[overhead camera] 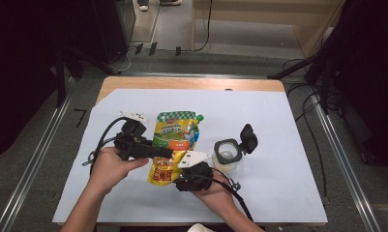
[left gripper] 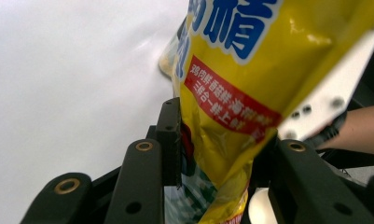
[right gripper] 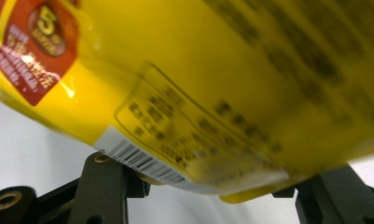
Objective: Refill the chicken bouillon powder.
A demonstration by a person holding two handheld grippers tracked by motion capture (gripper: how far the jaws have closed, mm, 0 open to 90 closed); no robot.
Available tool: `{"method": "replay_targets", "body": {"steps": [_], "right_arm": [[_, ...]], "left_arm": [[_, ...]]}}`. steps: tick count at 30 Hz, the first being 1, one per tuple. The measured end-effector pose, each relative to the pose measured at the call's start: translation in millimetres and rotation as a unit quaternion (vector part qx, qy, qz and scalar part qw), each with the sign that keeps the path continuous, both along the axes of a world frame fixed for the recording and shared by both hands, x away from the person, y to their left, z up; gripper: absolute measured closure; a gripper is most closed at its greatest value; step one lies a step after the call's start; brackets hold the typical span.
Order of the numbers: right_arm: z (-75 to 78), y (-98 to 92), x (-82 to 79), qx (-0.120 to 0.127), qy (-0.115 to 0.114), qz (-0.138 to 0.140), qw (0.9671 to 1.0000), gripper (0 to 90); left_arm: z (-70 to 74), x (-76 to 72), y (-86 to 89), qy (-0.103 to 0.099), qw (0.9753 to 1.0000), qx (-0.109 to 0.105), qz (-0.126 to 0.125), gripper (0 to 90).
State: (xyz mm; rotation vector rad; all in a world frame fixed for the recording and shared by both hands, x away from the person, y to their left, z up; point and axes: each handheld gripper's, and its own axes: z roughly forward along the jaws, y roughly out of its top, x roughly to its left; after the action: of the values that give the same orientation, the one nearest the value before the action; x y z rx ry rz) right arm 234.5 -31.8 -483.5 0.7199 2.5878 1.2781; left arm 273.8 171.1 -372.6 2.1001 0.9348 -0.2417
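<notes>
A yellow seasoning pouch with a green top and red lower label lies in the middle of the white sheet. My left gripper reaches in from the left, and in the left gripper view its jaws press on both sides of the pouch, so this gripper is shut on it. My right gripper sits at the pouch's lower right corner. In the right gripper view the pouch's barcode edge lies over the widely spread jaws and hides the tips of that gripper.
A clear jar with its black flip lid open stands just right of the pouch, close to my right hand. A white sheet covers the wooden table. Cables trail from both grippers. Dark stands and floor rails surround the table.
</notes>
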Motion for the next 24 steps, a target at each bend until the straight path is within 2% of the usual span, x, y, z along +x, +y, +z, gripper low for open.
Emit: {"method": "replay_targets", "body": {"steps": [8, 18, 22, 24], "right_arm": [[2.3, -5.3, -4.2, 0.023, 0.019, -0.014, 0.9995, 47.2], [1.9, -5.4, -13.4, 0.022, 0.041, -0.014, 0.9988, 53.1], [2.9, -7.1, -15.0, 0.031, 0.056, -0.017, 0.9978, 54.3], [3.5, -7.9, -16.1, 0.031, 0.056, -0.017, 0.9978, 54.7]], "left_arm": [[-1.7, 4.8, -6.2, 0.0, 0.9997, -0.023, 0.005, 68.1], [-4.1, 4.8, -35.9, -0.03, 0.9992, 0.027, -0.002, 68.6], [-6.9, 6.8, -39.6, -0.031, 0.9993, 0.02, -0.006, 68.5], [-8.1, 8.0, -40.9, -0.031, 0.9993, 0.019, -0.009, 68.7]]}}
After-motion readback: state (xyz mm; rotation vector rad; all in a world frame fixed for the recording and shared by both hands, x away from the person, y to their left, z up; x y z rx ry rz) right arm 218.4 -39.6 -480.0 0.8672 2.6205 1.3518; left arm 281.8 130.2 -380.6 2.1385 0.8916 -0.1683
